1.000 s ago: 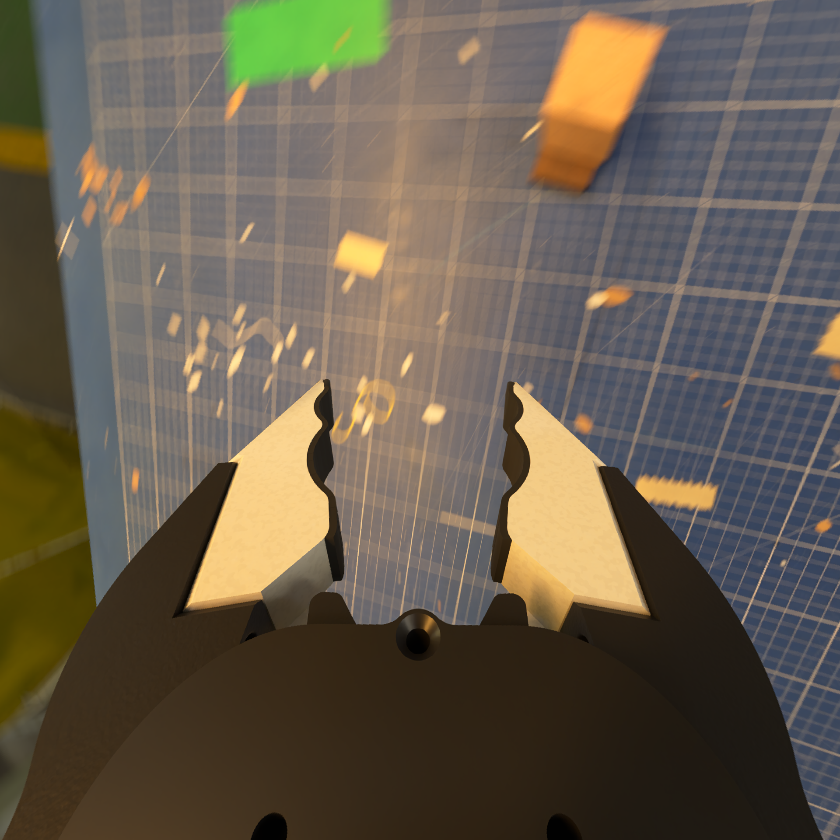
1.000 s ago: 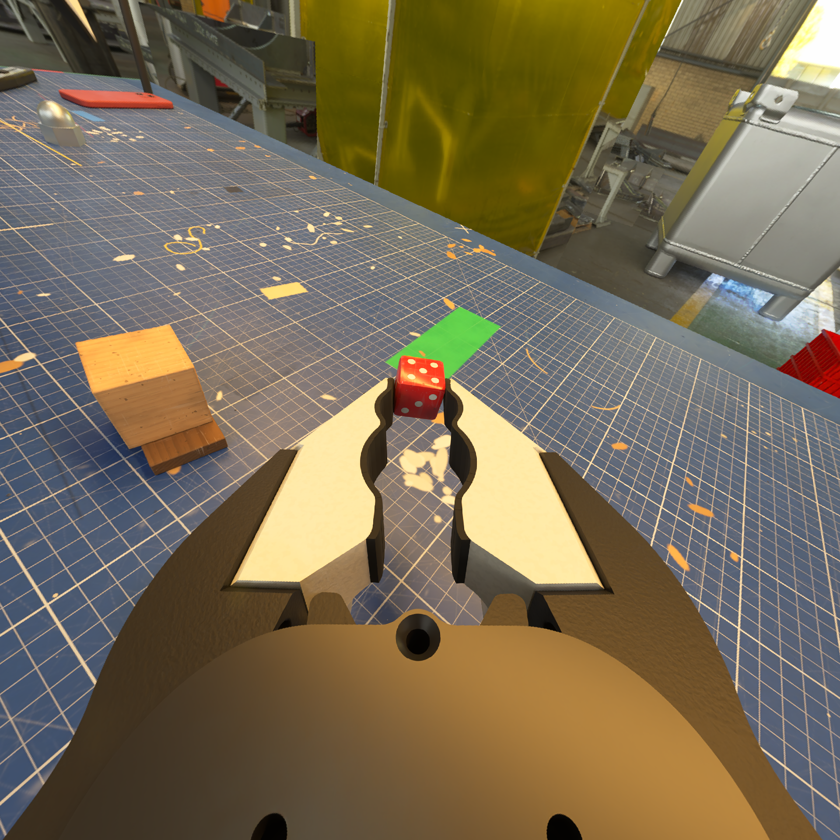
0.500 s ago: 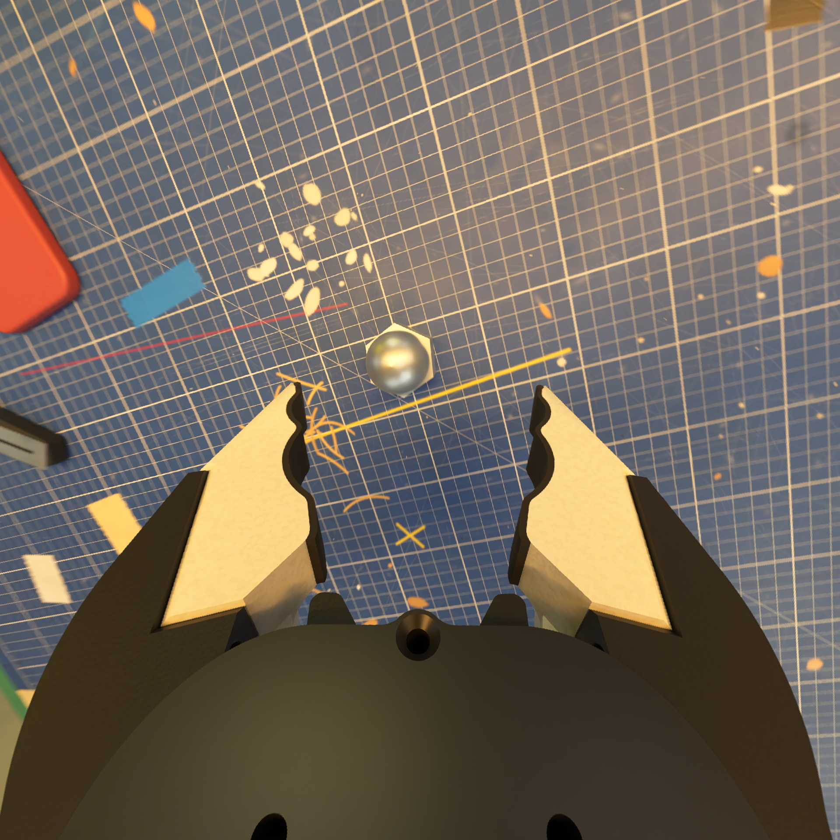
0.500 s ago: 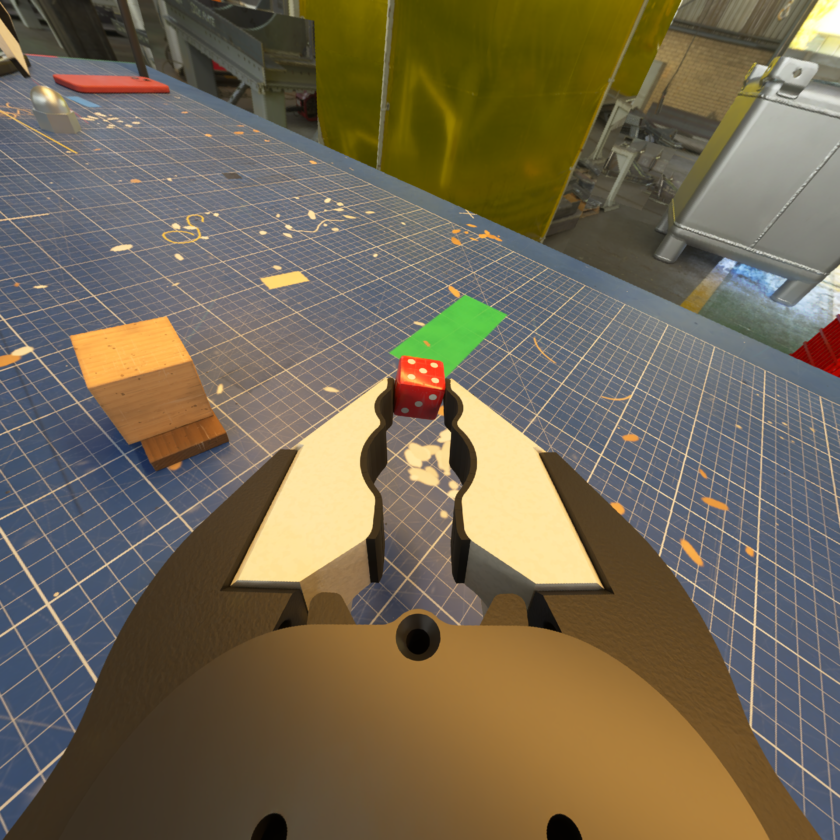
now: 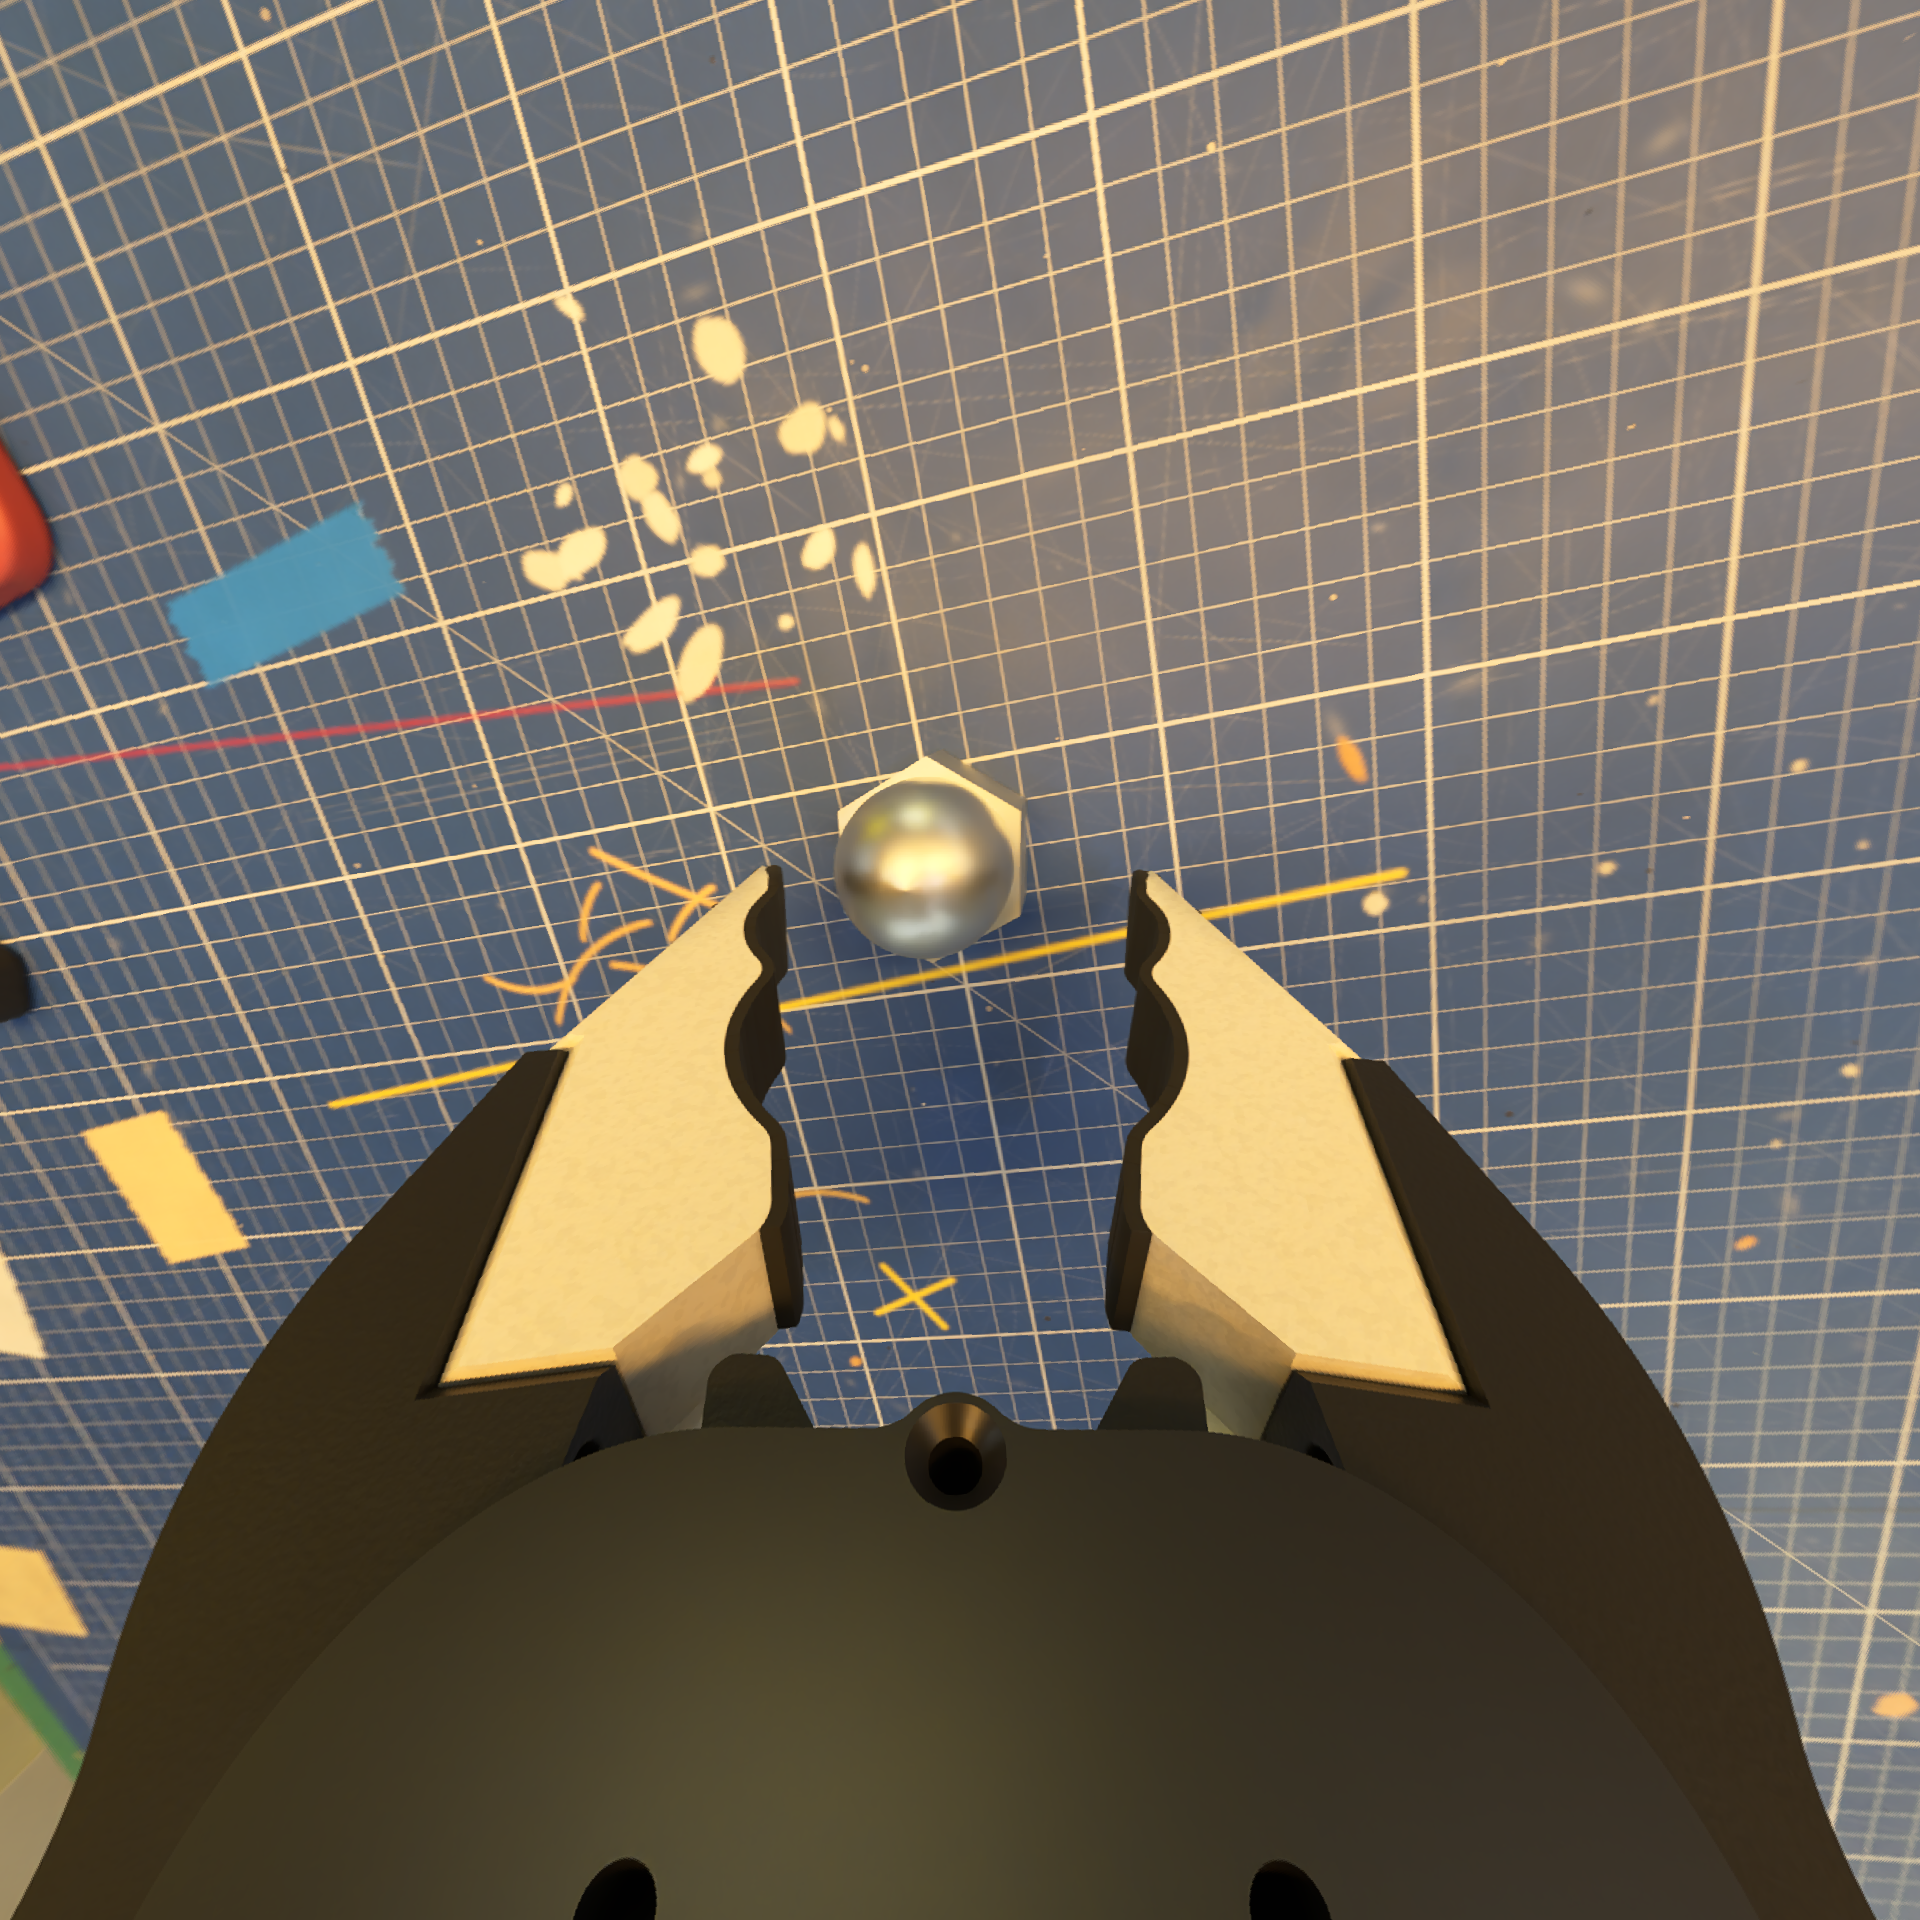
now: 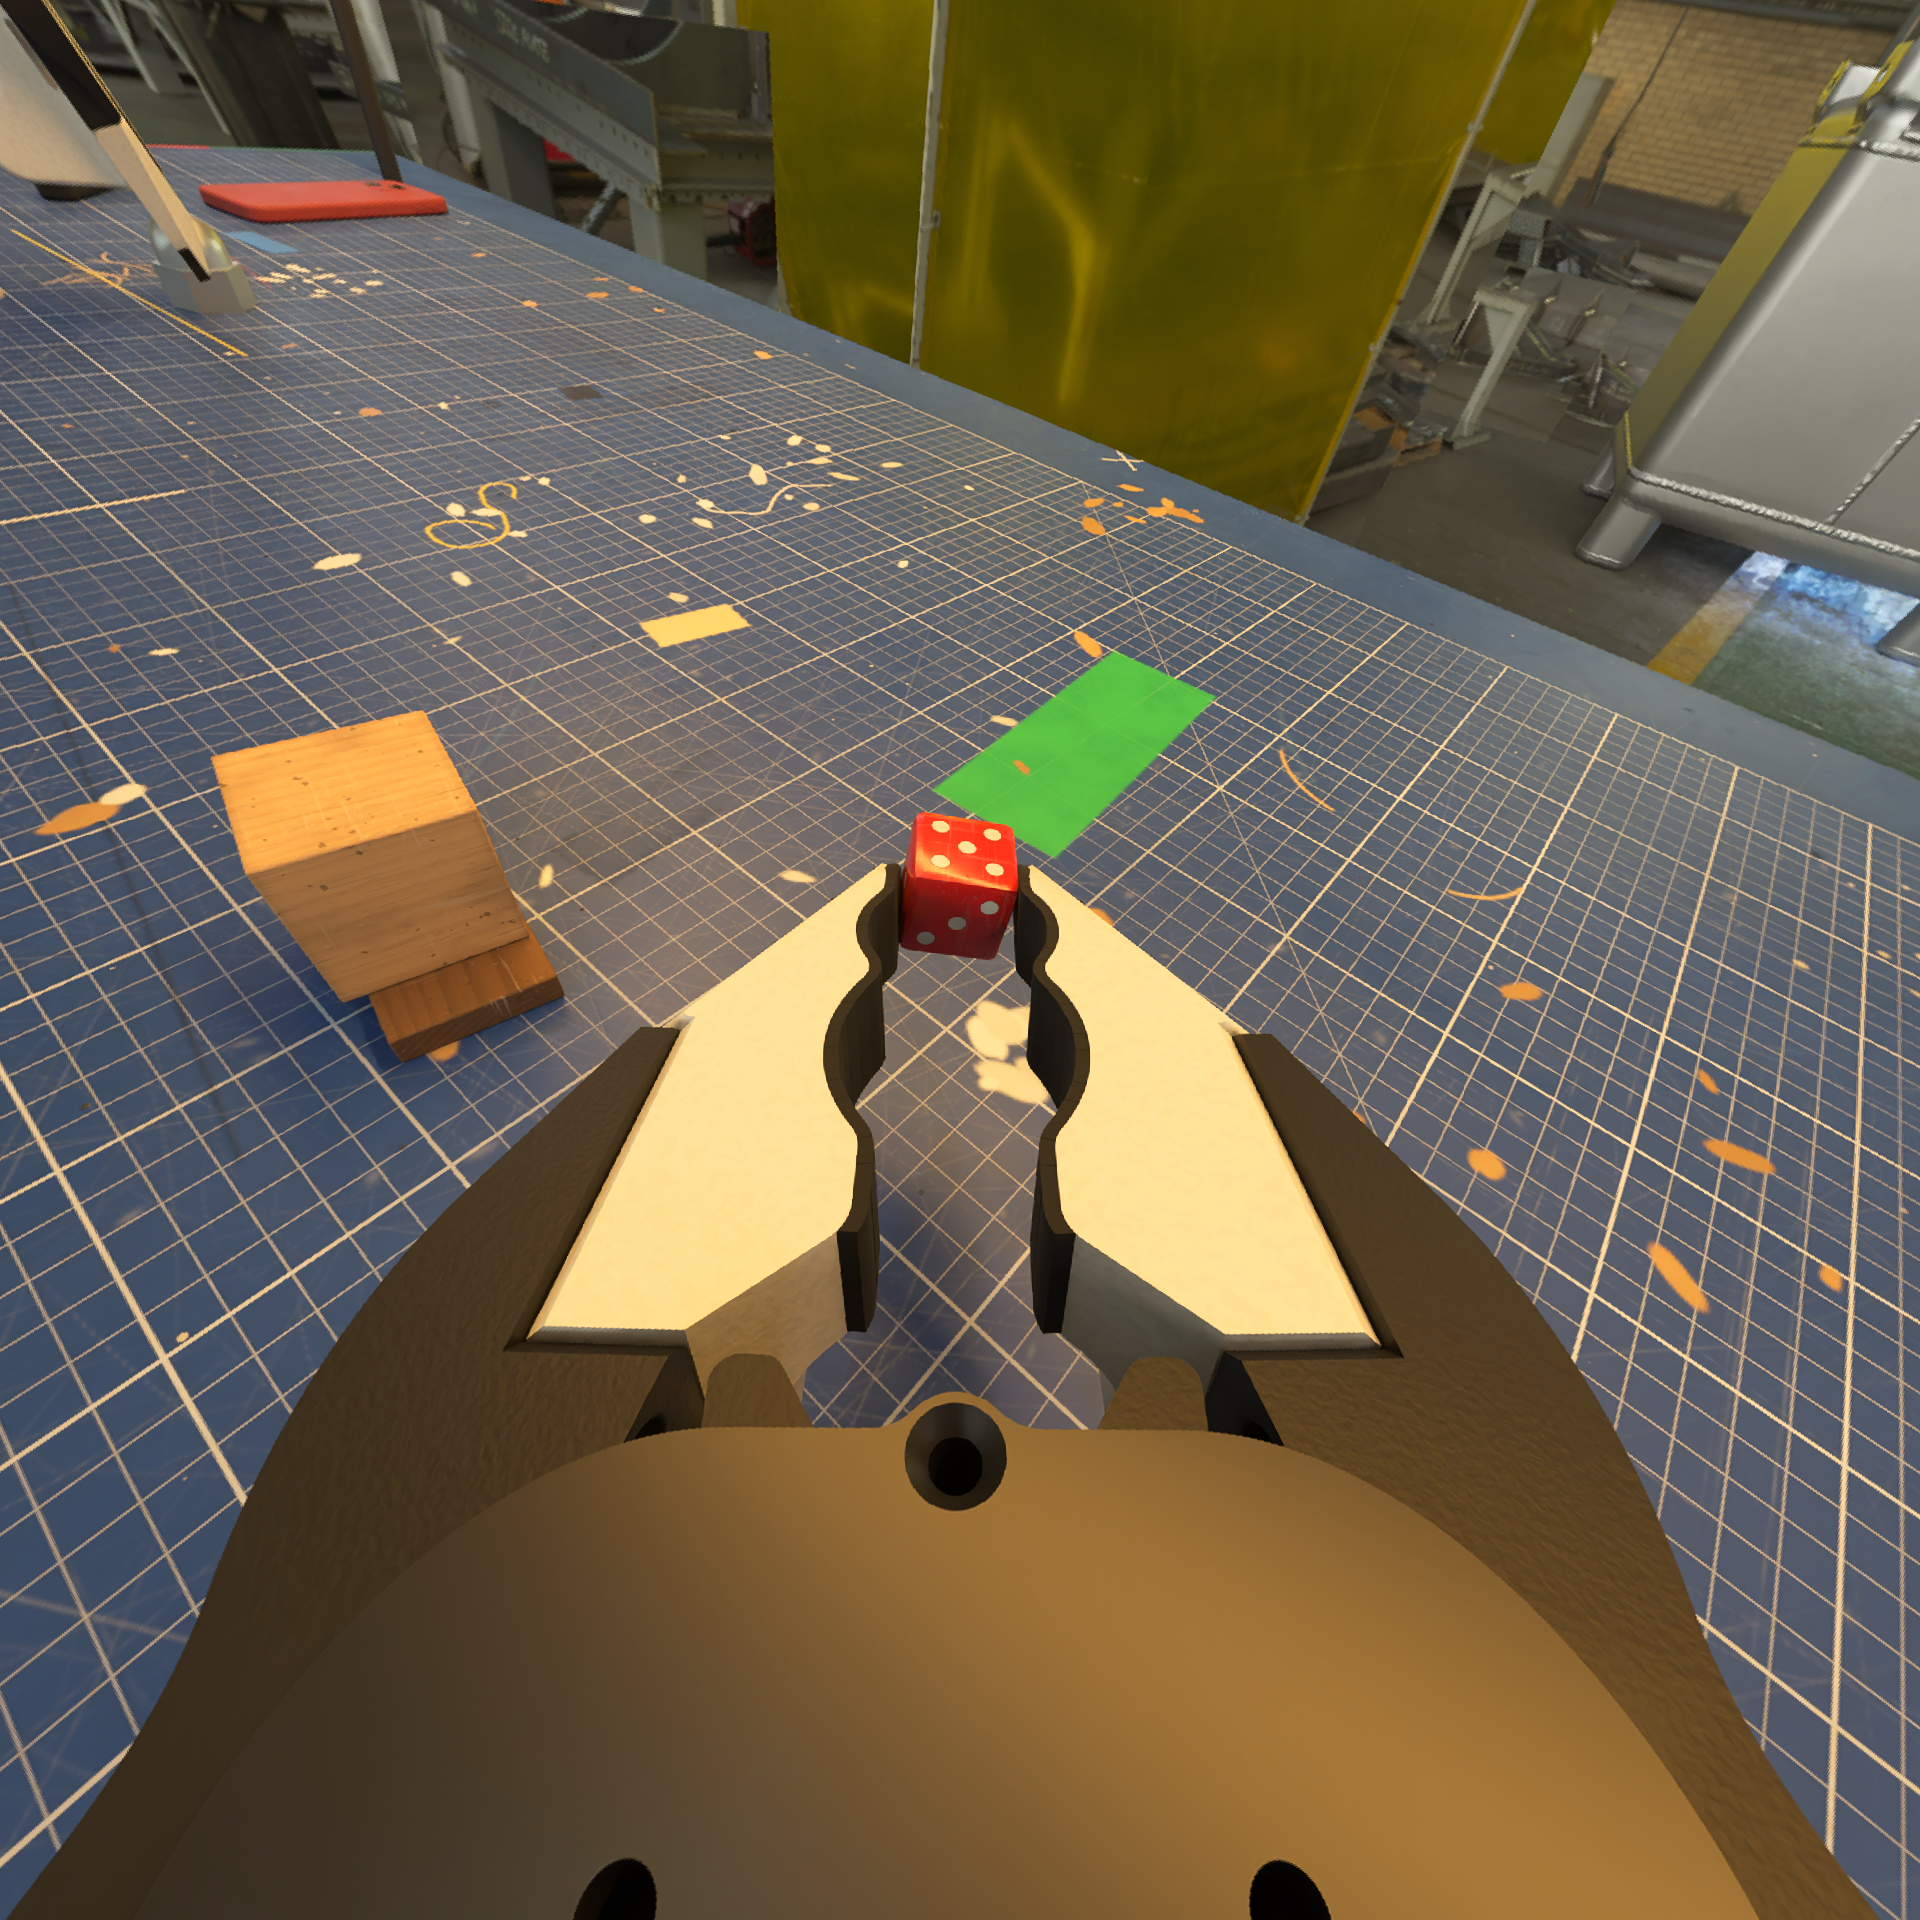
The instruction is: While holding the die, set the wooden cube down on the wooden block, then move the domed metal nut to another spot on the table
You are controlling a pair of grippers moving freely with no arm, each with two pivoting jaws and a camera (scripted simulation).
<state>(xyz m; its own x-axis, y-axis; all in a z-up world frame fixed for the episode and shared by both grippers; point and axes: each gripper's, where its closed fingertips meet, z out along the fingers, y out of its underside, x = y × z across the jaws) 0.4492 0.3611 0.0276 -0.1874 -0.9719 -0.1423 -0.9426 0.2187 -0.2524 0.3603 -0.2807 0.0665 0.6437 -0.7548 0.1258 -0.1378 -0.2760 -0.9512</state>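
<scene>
The domed metal nut stands on the blue cutting mat, dome up. My left gripper is open and looks straight down on it, its fingertips either side of the nut's near half. My right gripper is shut on the red die and holds it above the mat. In the right wrist view the light wooden cube rests on the darker flat wooden block at the left. Far off at the top left the left gripper's fingers stand over the nut.
A red flat slab lies at the mat's far edge, its corner in the left wrist view. A blue tape strip and a green patch lie flat on the mat. The table edge runs along the right.
My left gripper swung away from the cube and block to above the nut, then came down closer around it. My right gripper drifted slightly with the die still held.
</scene>
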